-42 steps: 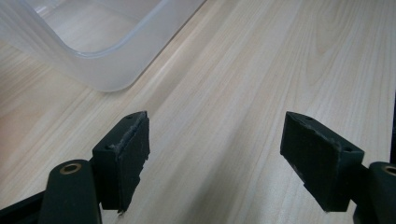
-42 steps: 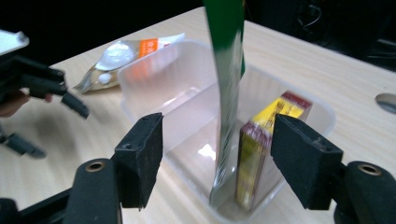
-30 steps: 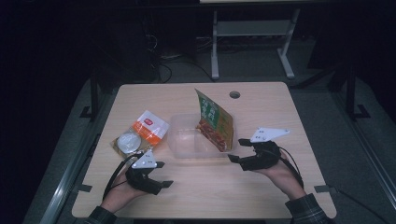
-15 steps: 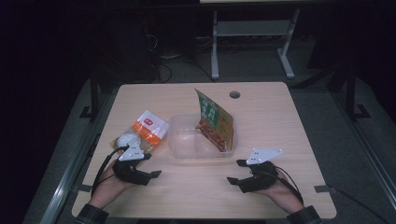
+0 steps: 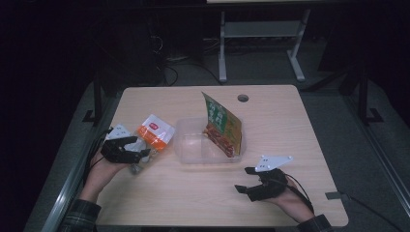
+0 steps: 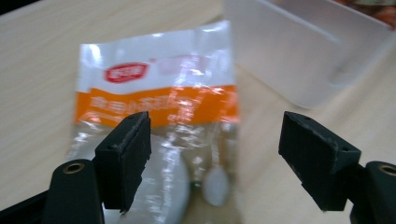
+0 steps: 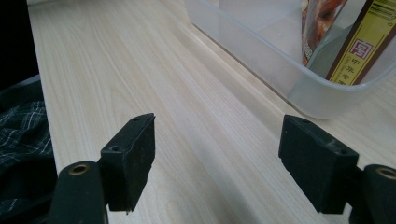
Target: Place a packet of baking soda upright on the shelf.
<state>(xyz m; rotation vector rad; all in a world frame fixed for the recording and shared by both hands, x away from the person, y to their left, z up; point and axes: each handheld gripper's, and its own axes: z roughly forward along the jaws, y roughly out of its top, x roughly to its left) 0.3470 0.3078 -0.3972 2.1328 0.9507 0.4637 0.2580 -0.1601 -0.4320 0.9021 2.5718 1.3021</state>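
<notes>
We take the clear crinkly plastic snack bag with the orange band and red logo [image 6: 159, 135] as the work item; it lies flat on the table [image 5: 300, 125] at the left, just beside the translucent rectangular plastic container [image 5: 193, 147]. The left gripper [image 5: 138, 153] hovers over the bag's near end, jaws spread wide, bag film under and between them, no pad pressing it. The right gripper [image 5: 244, 180] rests low on the bare wood near the container's front corner, jaws apart, nothing in them.

We judge the bag light, soft and slippery: glossy film, loose pale lumps inside that will shift. Best grip is probably the flat sealed edge or the orange band, not the bulging contents; squeezing those could crush them.

A green and orange printed pouch [image 5: 222, 124] stands tilted inside the container. The table is light wood laminate, smooth, with a round cable hole [image 5: 242, 98] at the far side. The room is dark, with a white metal frame [image 5: 261, 43] behind.
</notes>
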